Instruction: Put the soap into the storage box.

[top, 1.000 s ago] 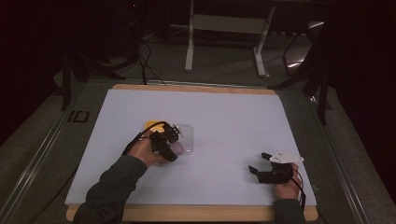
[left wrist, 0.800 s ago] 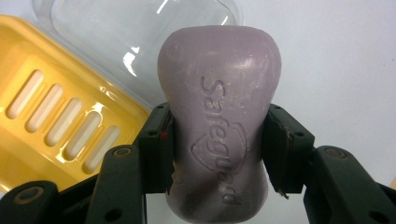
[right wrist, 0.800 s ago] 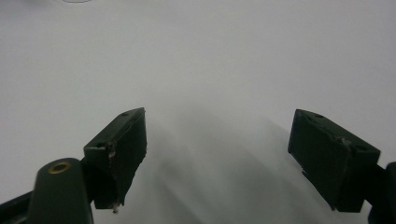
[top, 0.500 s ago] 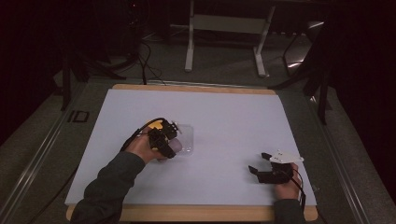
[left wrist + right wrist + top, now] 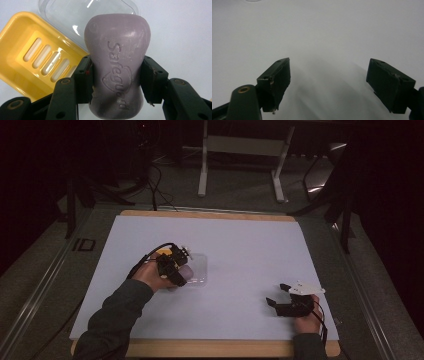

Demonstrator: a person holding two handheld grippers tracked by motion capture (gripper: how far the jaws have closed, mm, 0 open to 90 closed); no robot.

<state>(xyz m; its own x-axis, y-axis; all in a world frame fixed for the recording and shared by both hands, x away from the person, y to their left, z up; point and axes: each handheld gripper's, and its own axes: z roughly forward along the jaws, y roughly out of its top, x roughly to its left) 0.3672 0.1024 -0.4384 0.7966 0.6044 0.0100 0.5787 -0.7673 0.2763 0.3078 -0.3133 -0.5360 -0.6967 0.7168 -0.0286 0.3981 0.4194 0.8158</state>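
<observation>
A purple soap bar [image 5: 117, 67] stamped "Safeguard" stands on end between the pads of my left gripper [image 5: 117, 75], which is shut on its narrow waist. Below and to its left in the left gripper view lies a yellow soap dish [image 5: 27, 50] with drain slots, and a clear plastic lid [image 5: 75, 15] lies behind it. In the high view the left gripper [image 5: 175, 267] hovers at the table's left centre, beside the clear lid [image 5: 199, 269]. My right gripper [image 5: 277, 294] rests near the front right, open, with nothing between its jaws [image 5: 329, 80].
A white sheet [image 5: 240, 245] covers the wooden tabletop [image 5: 210, 349]. Beyond the far edge are table legs [image 5: 202, 165], cables and a dark floor. A metal rail [image 5: 45, 285] runs along the left side.
The left gripper with the soap has shifted slightly toward the far side, so less of the yellow dish shows in the high view. The right gripper has not moved.
</observation>
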